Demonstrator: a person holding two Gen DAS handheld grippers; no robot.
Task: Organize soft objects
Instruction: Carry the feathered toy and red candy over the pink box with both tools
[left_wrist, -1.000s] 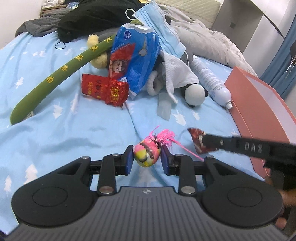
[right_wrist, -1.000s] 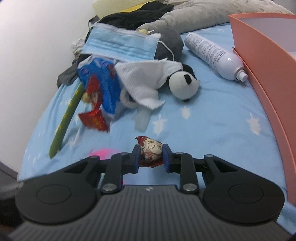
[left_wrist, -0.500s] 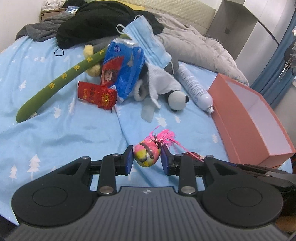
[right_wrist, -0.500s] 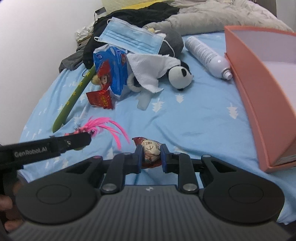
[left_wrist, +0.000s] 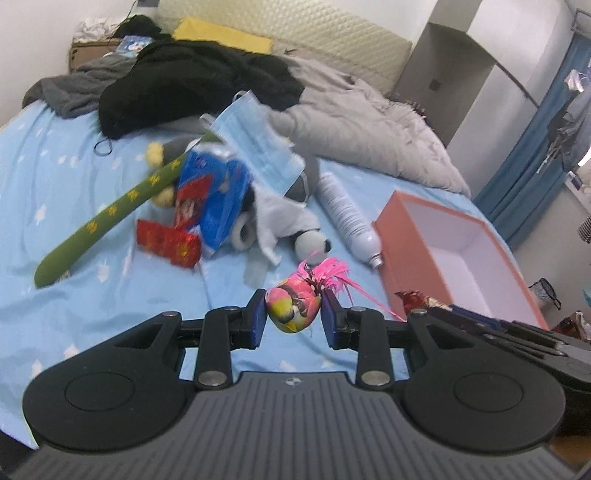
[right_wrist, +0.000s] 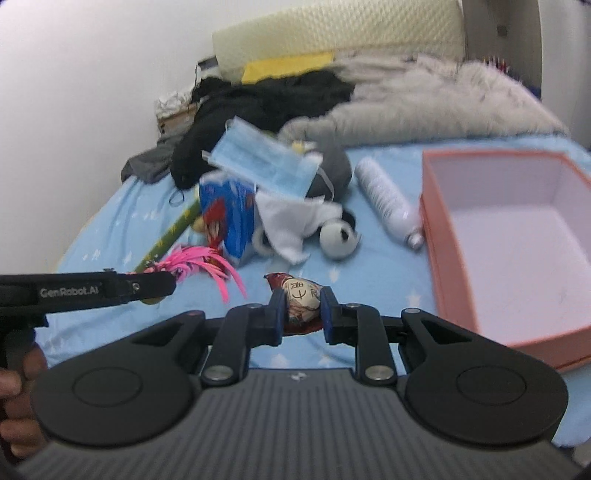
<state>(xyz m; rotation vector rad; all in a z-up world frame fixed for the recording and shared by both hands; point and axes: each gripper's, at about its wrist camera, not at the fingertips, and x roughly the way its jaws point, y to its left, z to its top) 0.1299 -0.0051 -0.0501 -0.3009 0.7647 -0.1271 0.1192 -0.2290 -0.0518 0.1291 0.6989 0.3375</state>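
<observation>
Grippers both loaded, held above the bed. Left gripper: fingers partway apart, clamped on a small pink-and-yellow feathered toy, pink plumes fanning away to the far right. Right gripper: fingers closer together, clamped on a small red-and-cream wrapped pouch with dark characters printed on it. Seen from the right wrist, left gripper at the left edge with the plumes trailing off its tip, a hand behind it.

Surface: light blue sheet with white tree pattern. Pile at the far middle, left to right: long green plush stick with yellow characters, lying diagonally; red foil packets near its lower half; blue snack bag leaning on the pile; blue face mask draped on top; white cloth over a grey plush; panda head at the near edge; white spray bottle lying on its side, cap just beside the box. Salmon-pink open box at the right on the sheet, white inside, nothing visible in it.

Room: black garment and grey bedding heaped at the far end, cream quilted headboard and yellow cushion behind, white wall left, blue curtain far right. Background blurred in both views.
</observation>
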